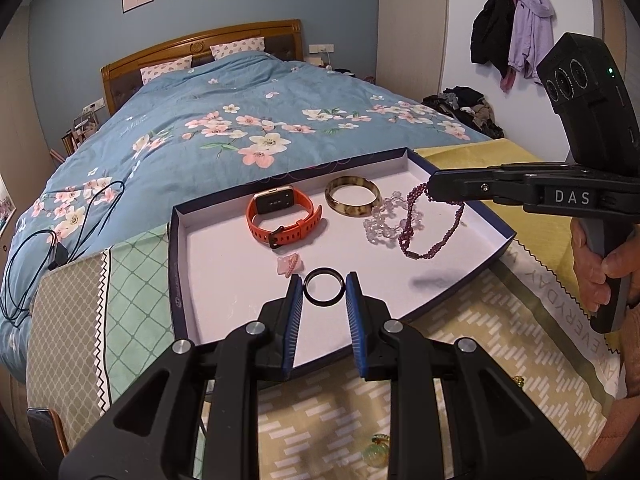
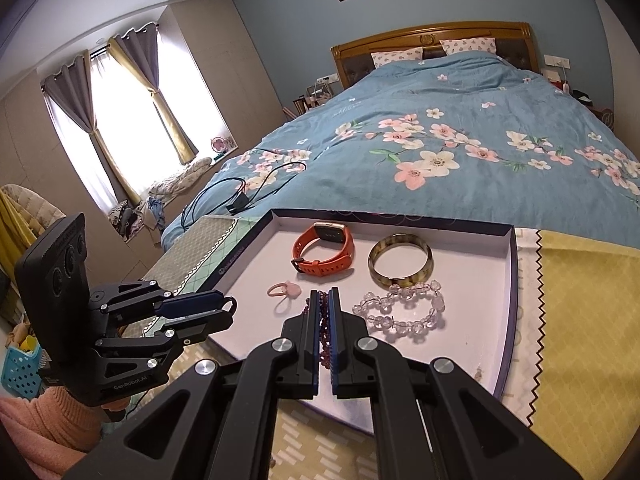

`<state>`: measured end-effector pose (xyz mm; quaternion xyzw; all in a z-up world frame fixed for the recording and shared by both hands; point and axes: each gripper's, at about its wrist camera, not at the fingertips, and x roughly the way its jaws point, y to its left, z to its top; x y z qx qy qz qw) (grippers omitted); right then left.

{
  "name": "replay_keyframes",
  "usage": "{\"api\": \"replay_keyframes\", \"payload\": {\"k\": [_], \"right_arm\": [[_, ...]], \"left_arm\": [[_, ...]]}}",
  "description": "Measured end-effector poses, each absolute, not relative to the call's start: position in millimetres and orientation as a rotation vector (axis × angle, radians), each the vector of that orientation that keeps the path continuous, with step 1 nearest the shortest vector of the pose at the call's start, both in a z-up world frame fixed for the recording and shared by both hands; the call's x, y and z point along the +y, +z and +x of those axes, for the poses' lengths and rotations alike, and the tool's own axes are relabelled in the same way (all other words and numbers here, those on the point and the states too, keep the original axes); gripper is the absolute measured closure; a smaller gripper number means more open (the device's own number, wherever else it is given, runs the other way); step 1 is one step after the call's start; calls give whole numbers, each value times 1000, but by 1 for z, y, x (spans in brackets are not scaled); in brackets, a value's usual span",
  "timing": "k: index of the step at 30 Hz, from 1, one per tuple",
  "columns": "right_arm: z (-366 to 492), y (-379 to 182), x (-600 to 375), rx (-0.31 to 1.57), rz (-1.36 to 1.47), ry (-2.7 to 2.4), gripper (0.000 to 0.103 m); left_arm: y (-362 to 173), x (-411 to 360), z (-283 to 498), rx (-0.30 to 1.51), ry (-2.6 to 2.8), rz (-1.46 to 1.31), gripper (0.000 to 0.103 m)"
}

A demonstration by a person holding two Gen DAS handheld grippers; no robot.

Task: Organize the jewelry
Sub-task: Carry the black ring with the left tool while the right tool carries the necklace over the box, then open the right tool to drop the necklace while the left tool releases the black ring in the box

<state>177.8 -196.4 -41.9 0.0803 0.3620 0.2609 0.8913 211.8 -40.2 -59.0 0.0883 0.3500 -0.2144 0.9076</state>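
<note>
Tongs (image 1: 324, 286) grip ring (image 1: 323, 287)

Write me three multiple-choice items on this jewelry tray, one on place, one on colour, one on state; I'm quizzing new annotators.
1. Where does the orange watch lie?
A. on the bed
B. in the tray
C. on the yellow cloth

2. The beads the right gripper holds are:
A. purple
B. green
C. white

3. The left gripper is:
A. empty, wide open
B. shut on the black ring
C. holding the bangle

B: the watch rests on the tray's white floor.
A: a purple strand hangs there.
B: the fingers press the ring's sides.
</note>
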Motion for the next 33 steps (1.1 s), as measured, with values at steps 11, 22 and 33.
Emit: {"api": "replay_keyframes", "payload": {"k": [11,22,33], "right_arm": [[188,-47,-198,769,185,542,100],[195,-52,-199,785,199,538,100],[208,-61,-200,813,217,534,100]], "left_arm": [[-65,-40,221,745,-438,174,81],[-70,-40,232,769,-433,167,81],[-82,-43,248,819,-434,152,81]]}}
